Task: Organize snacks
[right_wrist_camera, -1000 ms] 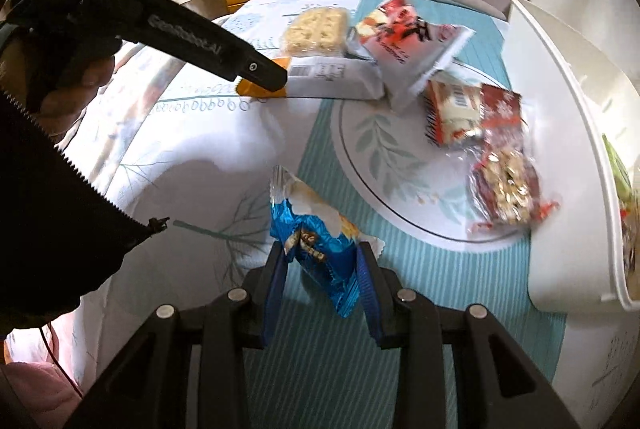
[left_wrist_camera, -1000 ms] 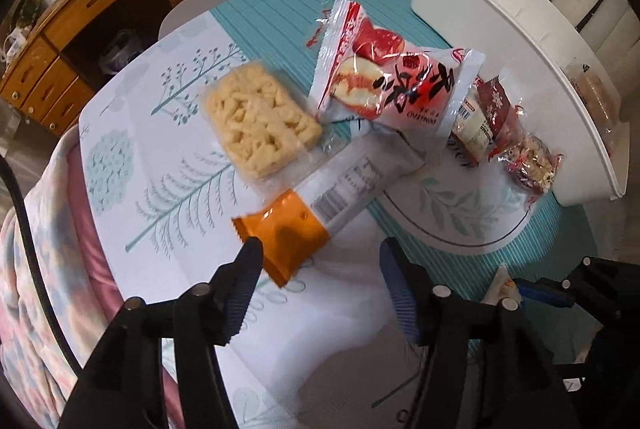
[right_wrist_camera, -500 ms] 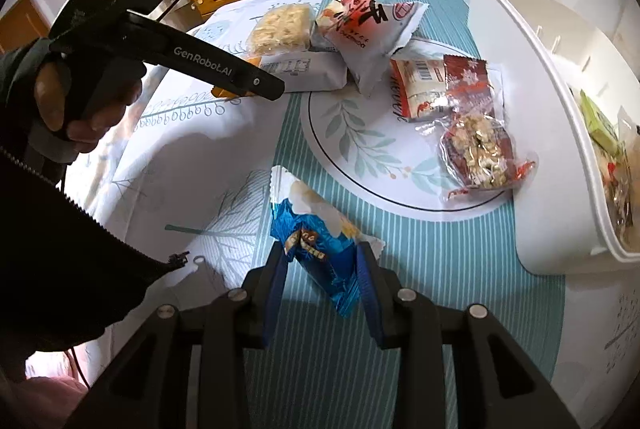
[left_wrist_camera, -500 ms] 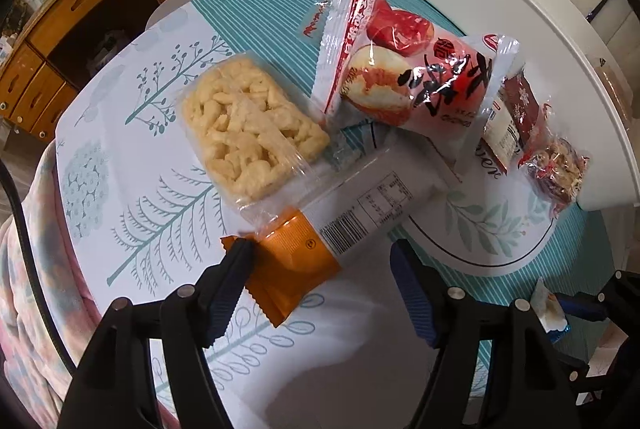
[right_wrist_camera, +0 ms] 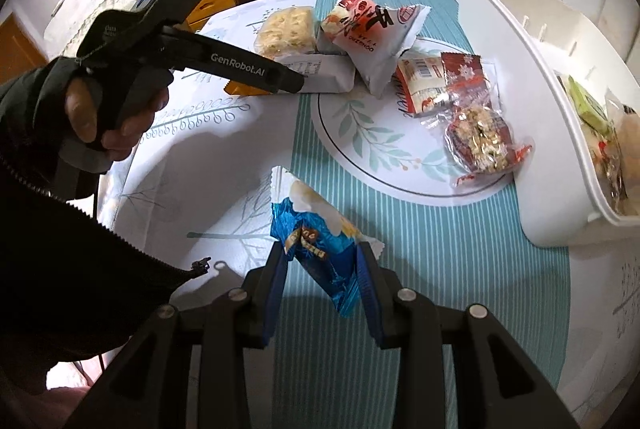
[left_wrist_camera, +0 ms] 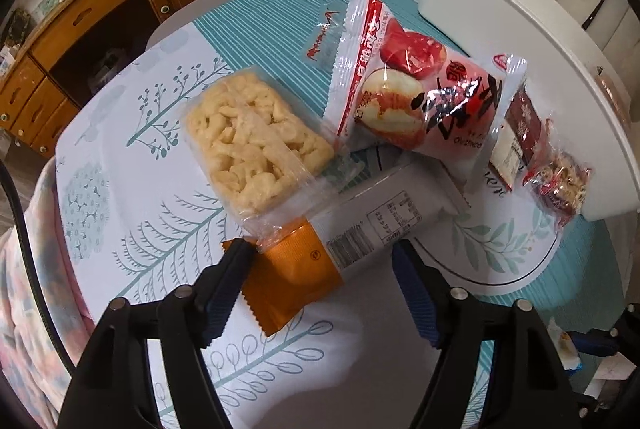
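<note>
Across mid-frame, five loose snack packets (left_wrist_camera: pixel 260 145); left gripper (left_wrist_camera: pixel 320 269) tipped down, jaws closing astride orange-ended packet (left_wrist_camera: pixel 320 261); right gripper (right_wrist_camera: pixel 322 269) pinching blue packet (right_wrist_camera: pixel 320 237).

Left gripper (left_wrist_camera: pixel 320 269): black plastic linkage arms, silver pivot screws, fingers faced with ribbed blue pads (left_wrist_camera: pixel 416 305). Right gripper (right_wrist_camera: pixel 322 283) is built the same, blue ribbed pads, round silver screws. White "GenRobot.AI" lettering is printed on the left gripper's black body in the right wrist view. A black zip-up sleeve (right_wrist_camera: pixel 60 249) with a metal zipper pull is worn.
</note>
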Available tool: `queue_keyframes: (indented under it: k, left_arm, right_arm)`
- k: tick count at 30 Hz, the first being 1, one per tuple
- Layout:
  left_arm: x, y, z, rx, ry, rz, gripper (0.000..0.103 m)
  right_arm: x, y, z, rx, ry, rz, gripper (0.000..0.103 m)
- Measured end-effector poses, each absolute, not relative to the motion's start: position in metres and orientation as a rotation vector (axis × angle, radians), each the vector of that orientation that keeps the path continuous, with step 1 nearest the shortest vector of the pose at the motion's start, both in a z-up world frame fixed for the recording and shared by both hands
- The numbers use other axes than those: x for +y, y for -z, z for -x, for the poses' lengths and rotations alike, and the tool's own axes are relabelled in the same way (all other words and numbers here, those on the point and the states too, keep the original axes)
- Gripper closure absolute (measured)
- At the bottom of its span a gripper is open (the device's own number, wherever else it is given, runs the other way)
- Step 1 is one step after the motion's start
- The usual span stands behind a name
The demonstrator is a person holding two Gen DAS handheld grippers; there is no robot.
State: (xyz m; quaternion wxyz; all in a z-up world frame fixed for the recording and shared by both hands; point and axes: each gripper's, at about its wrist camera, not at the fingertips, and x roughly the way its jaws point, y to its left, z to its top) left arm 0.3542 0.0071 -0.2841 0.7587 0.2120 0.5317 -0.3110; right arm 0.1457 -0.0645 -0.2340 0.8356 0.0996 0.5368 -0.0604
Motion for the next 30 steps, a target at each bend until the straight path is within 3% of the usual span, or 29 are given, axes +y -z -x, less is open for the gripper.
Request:
queue_keyframes:
  k: [12, 20, 23, 25, 27, 29, 30]
  left_arm:
    - [0.025, 0.282, -0.312, 1.172, 0.659, -0.523, 0.079]
    - [0.026, 0.275, -0.286, 1.233, 0.714, -0.501, 0.092]
    - [0.025, 0.263, -0.277, 1.218, 0.744, -0.502, 0.092]
    - [0.026, 0.254, -0.278, 1.217, 0.754, -0.486, 0.087]
    - [0.027, 0.246, -0.282, 1.208, 0.744, -0.466, 0.059]
    - [0.027, 0.241, -0.291, 1.195, 0.734, -0.44, 0.046]
    - [0.027, 0.24, -0.295, 1.192, 0.728, -0.429, 0.044]
  right_arm:
    - [-0.06, 0.197, -0.126, 1.119, 0.198, -0.287, 0.068]
    - [-0.07, 0.172, -0.115, 1.092, 0.261, -0.298, 0.068]
    - [-0.077, 0.165, -0.112, 1.079, 0.27, -0.316, 0.068]
    - [-0.083, 0.161, -0.113, 1.07, 0.276, -0.327, 0.068]
    - [-0.089, 0.159, -0.112, 1.064, 0.28, -0.338, 0.068]
    - [-0.094, 0.157, -0.11, 1.057, 0.285, -0.352, 0.068]
    - [-0.096, 0.156, -0.109, 1.053, 0.289, -0.357, 0.068]
